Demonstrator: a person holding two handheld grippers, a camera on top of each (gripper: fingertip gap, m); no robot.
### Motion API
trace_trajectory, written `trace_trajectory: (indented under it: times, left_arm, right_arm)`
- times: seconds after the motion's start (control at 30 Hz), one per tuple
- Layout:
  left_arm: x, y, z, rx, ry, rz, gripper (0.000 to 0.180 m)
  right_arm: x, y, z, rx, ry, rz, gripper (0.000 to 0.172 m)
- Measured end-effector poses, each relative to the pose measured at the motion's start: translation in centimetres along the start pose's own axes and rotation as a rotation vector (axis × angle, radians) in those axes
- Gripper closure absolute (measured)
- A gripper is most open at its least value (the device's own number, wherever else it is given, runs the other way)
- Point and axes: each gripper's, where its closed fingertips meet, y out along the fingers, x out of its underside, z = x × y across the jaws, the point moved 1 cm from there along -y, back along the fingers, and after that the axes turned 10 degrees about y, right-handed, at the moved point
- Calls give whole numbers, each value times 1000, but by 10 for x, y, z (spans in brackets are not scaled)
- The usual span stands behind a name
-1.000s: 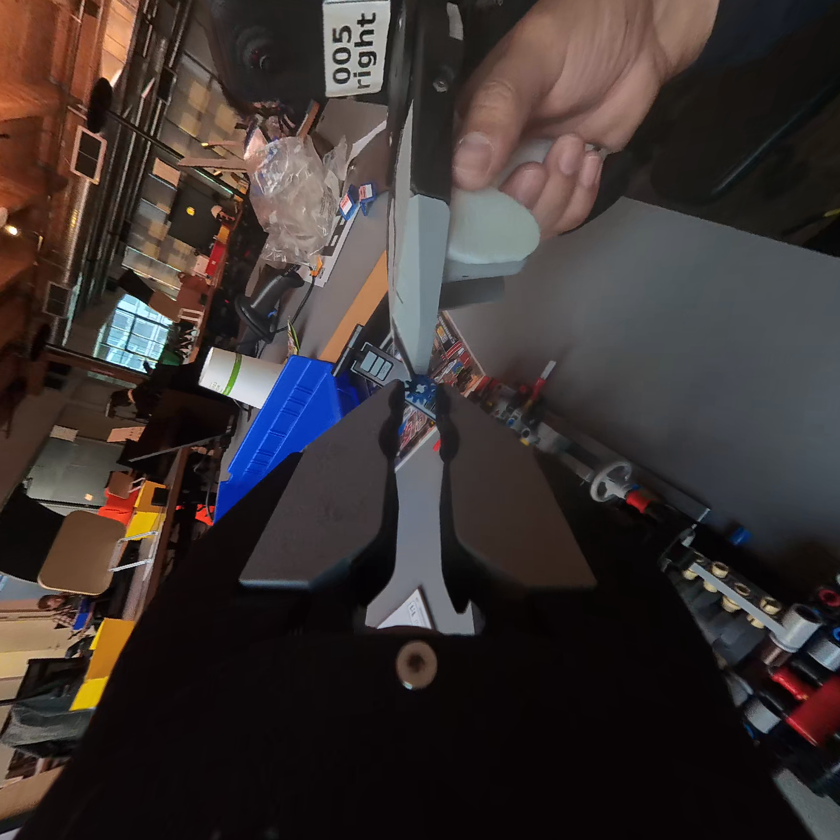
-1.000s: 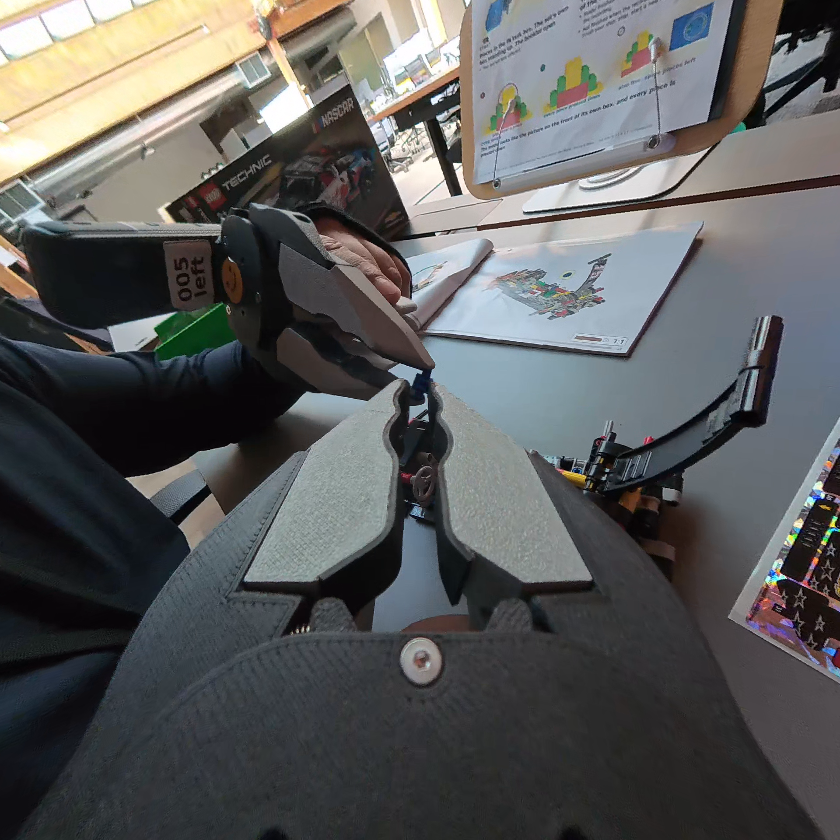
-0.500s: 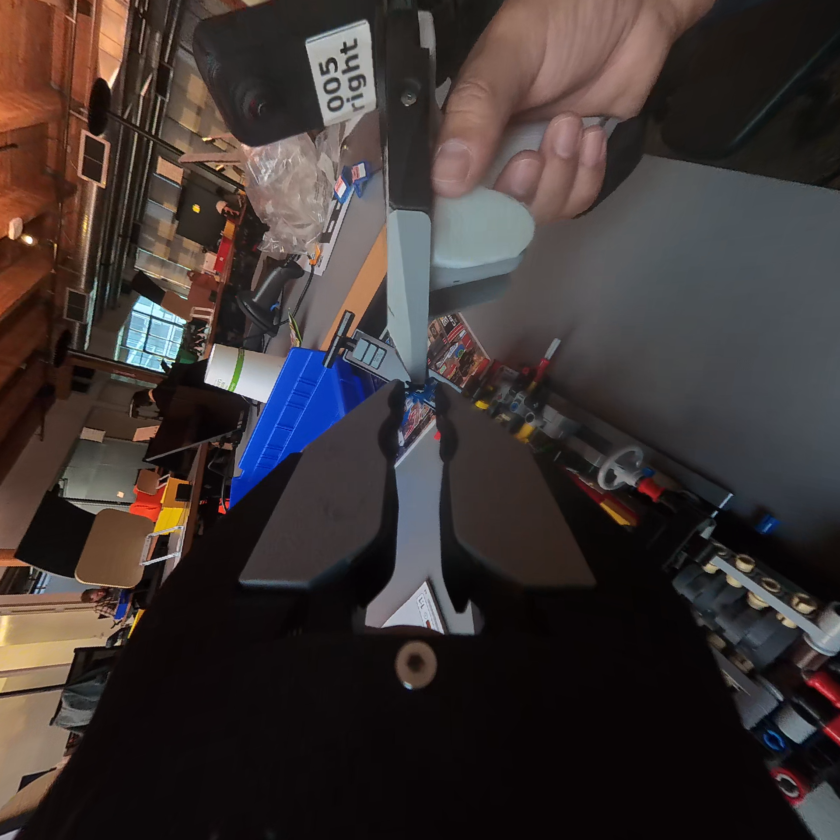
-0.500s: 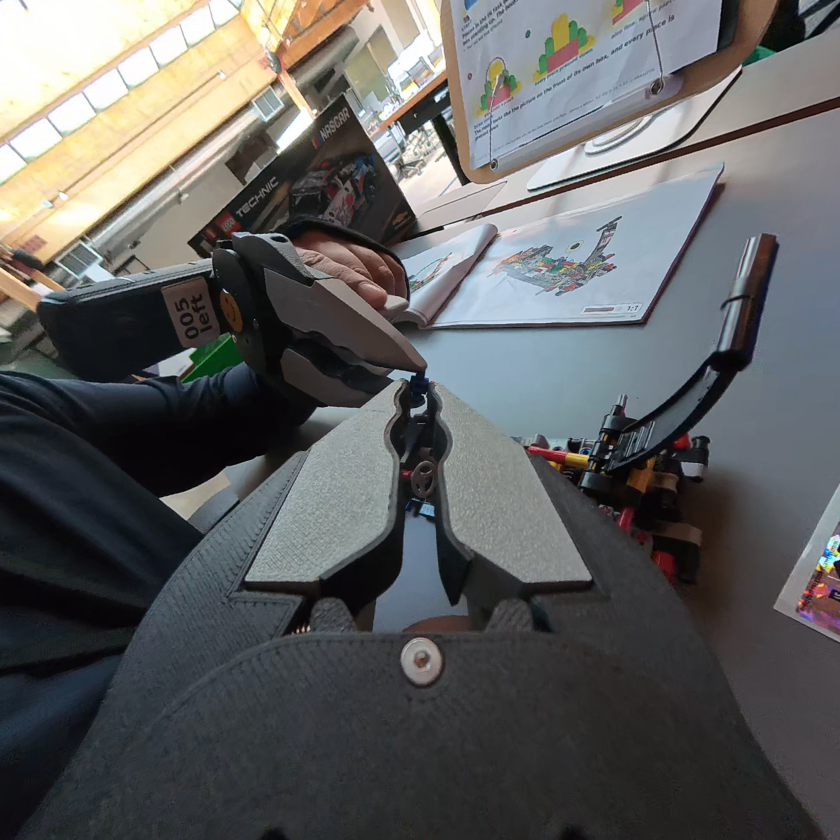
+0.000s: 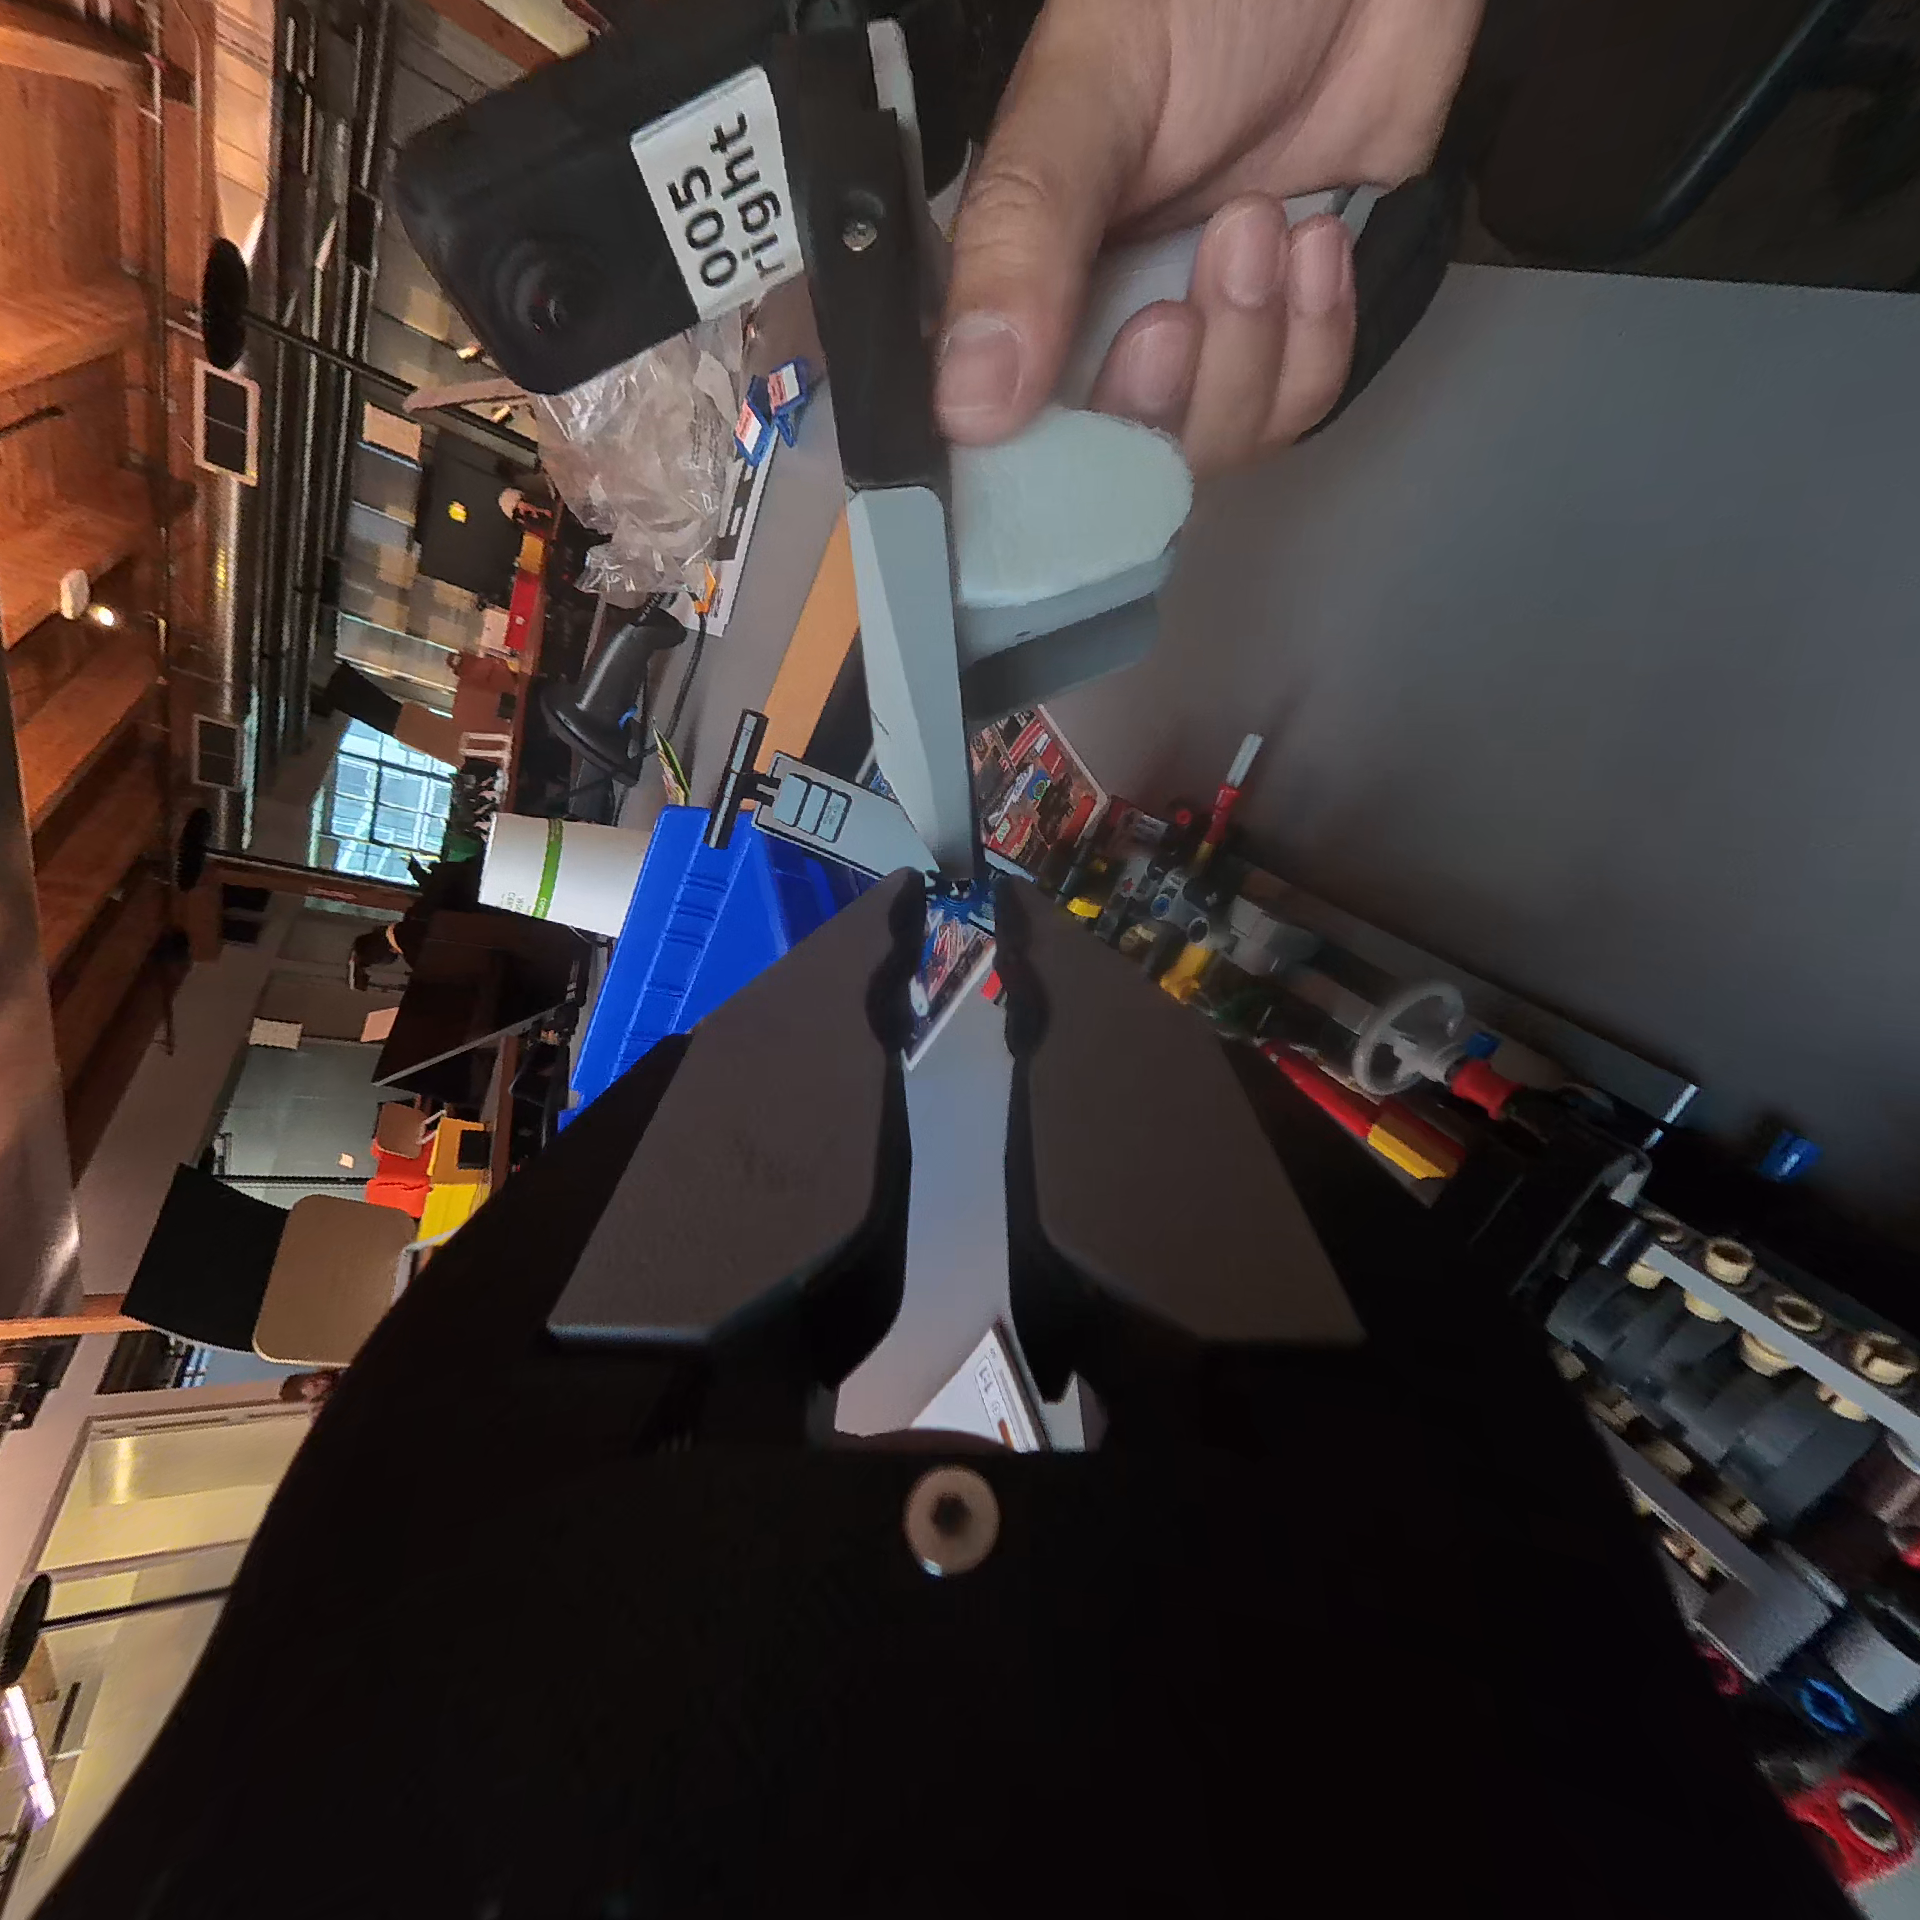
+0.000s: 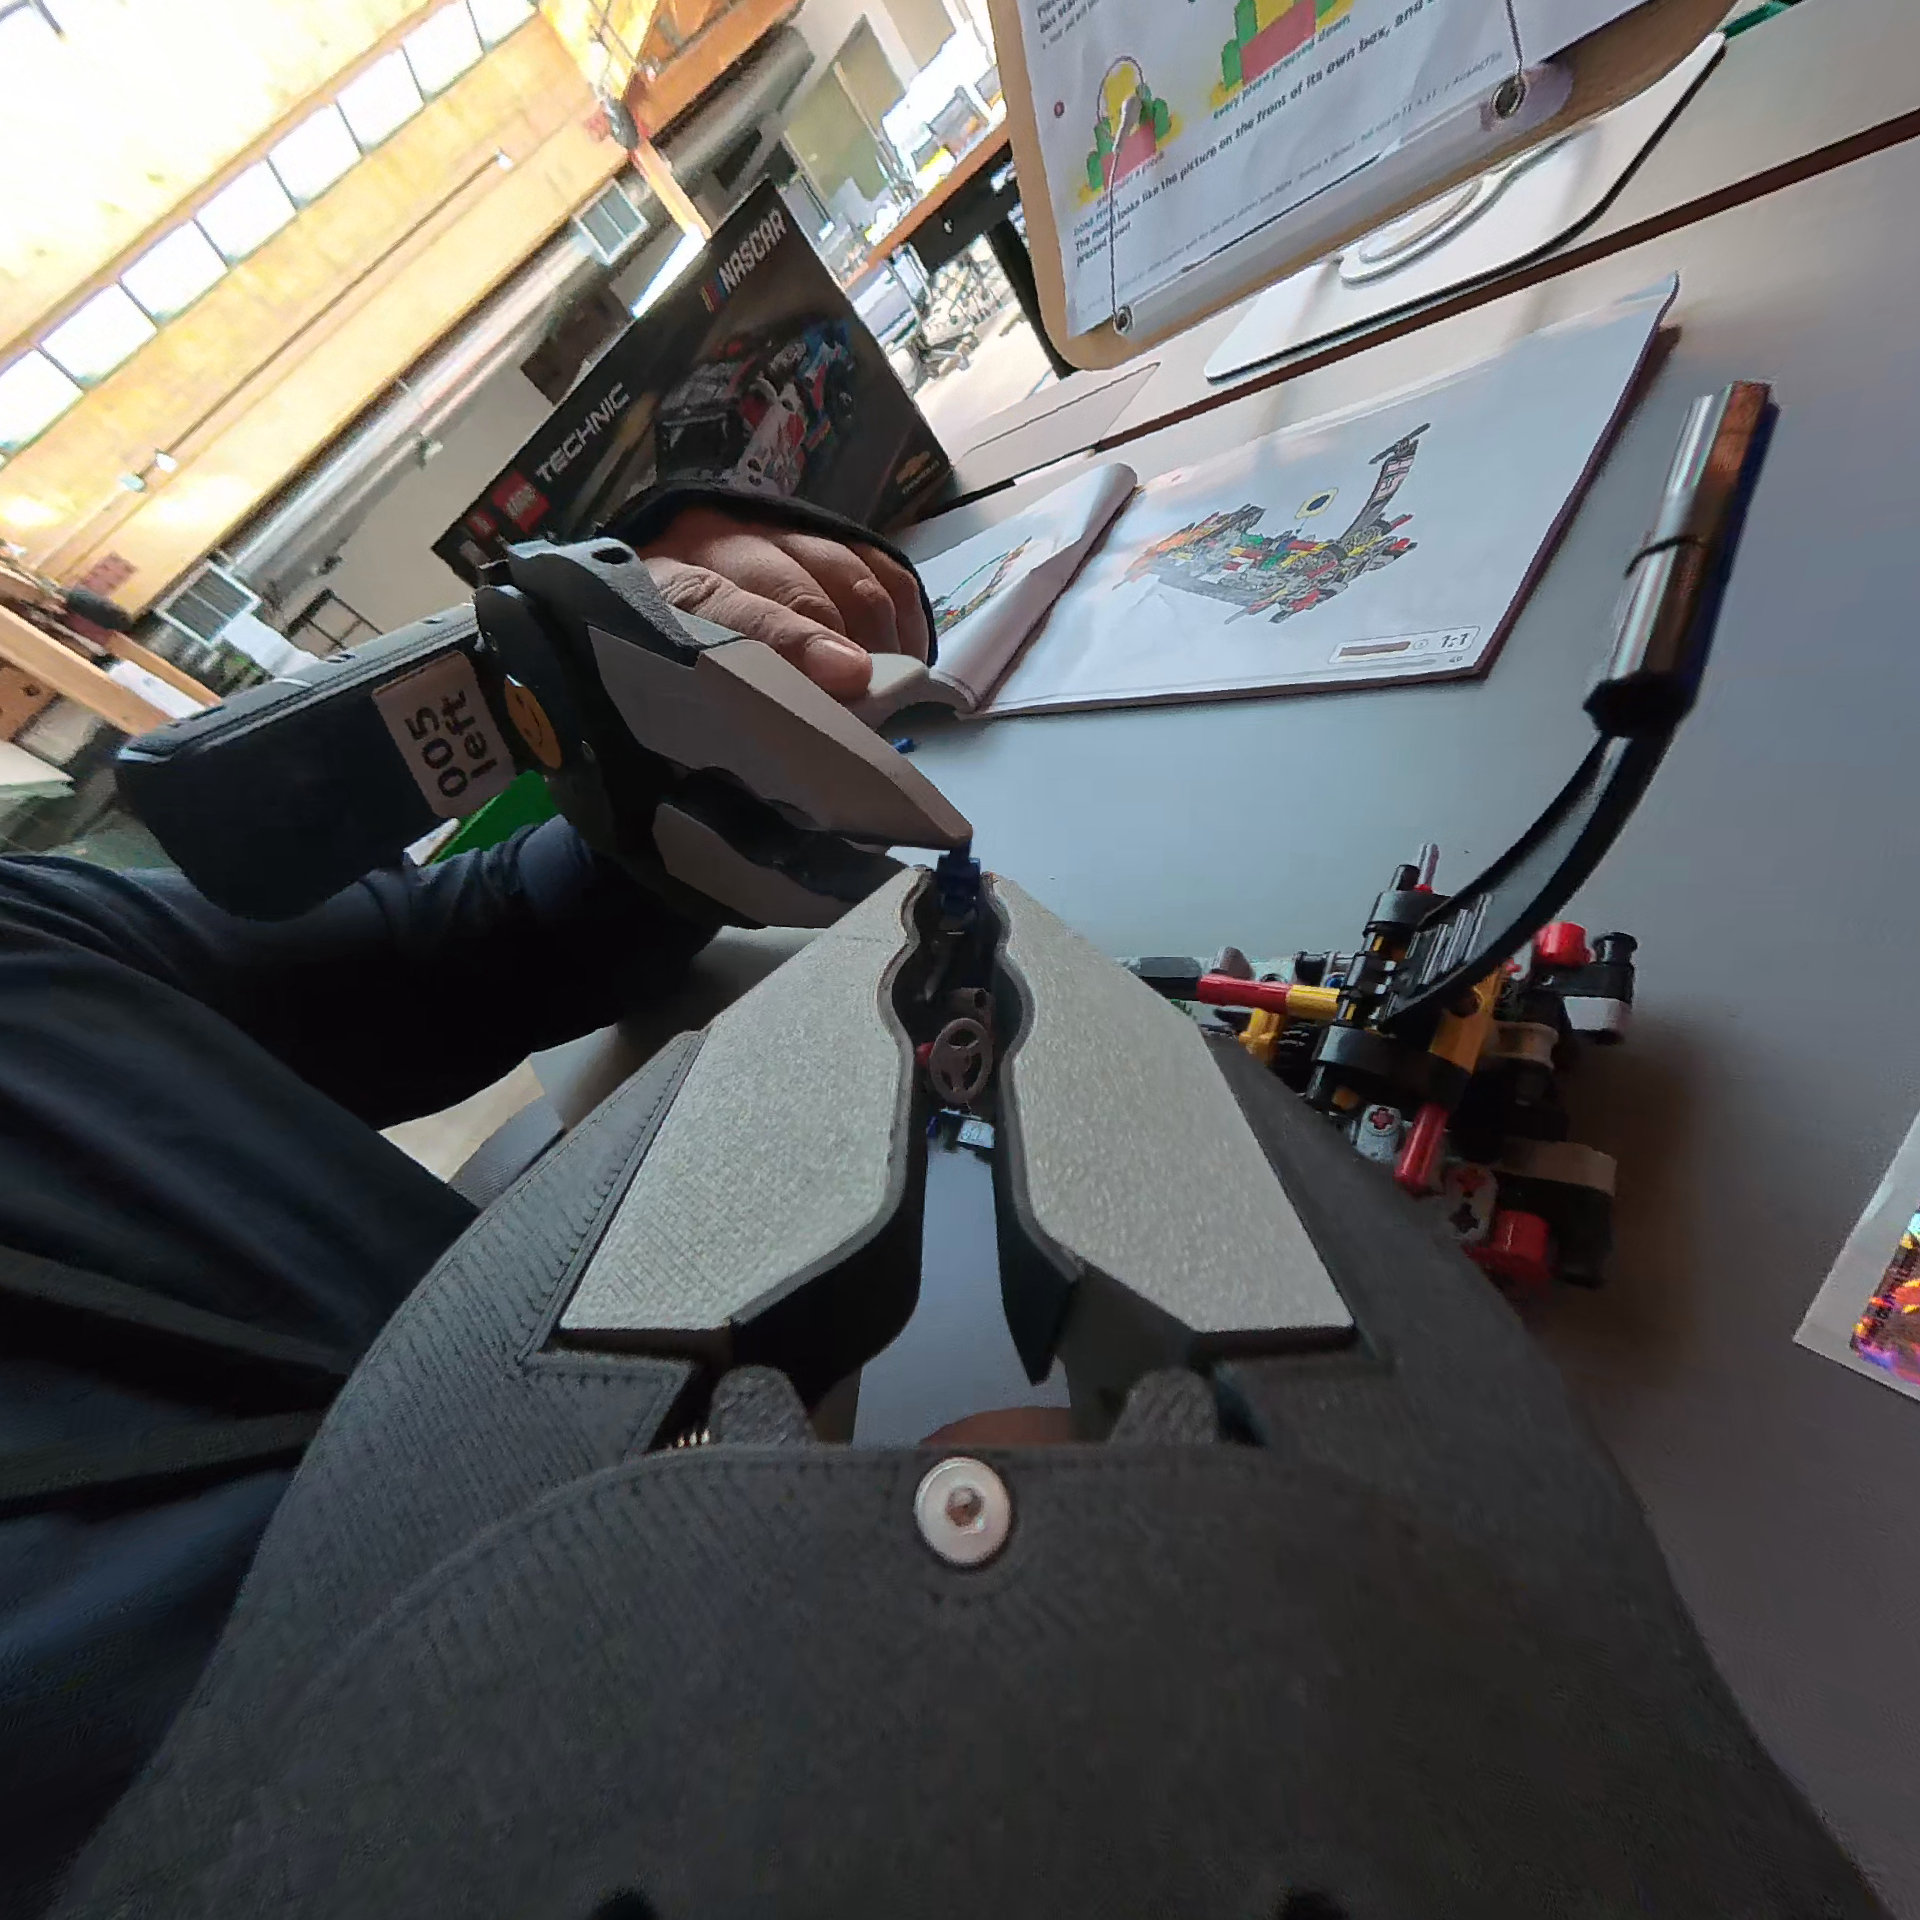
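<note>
A small blue pin [image 6: 956,885] sits between the fingertips of my right gripper [image 6: 958,881], which is shut on it above the grey table [image 6: 1195,800]. My left gripper [image 5: 954,888] meets it from the left. In the right wrist view its upper fingertip [image 6: 951,829] rests on top of the pin and its lower finger is hidden. In the left wrist view the blue pin [image 5: 961,896] fills the space between my left tips, and the right gripper's finger [image 5: 920,686] comes down onto it. A hand [image 5: 1174,197] holds the right gripper.
A partly built brick car chassis [image 6: 1444,1049] with a black curved arch [image 6: 1662,665] lies to the right; it shows in the left view [image 5: 1351,997] too. An open instruction booklet [image 6: 1299,561], a product box [image 6: 727,416], a sticker sheet [image 6: 1881,1320] and a blue bin [image 5: 707,956] stand around. Only a small space, under 4 cm, lies between the two pairs of fingers.
Both grippers have stayed together on the blue pin. They have tilted and shifted a little, so the chassis and booklet sit elsewhere in the views. Neither grasp has changed.
</note>
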Motion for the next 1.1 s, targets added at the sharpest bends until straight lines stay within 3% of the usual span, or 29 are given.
trace_trajectory:
  times: [0.17,1.1]
  left_arm:
    - [0,-2,-1,-25,44,34,171]
    - [3,2,0,-6,-39,22,171]
  right_arm:
    - [-1,-3,-2,-15,7,9,169]
    - [-2,0,4,1,19,-9,168]
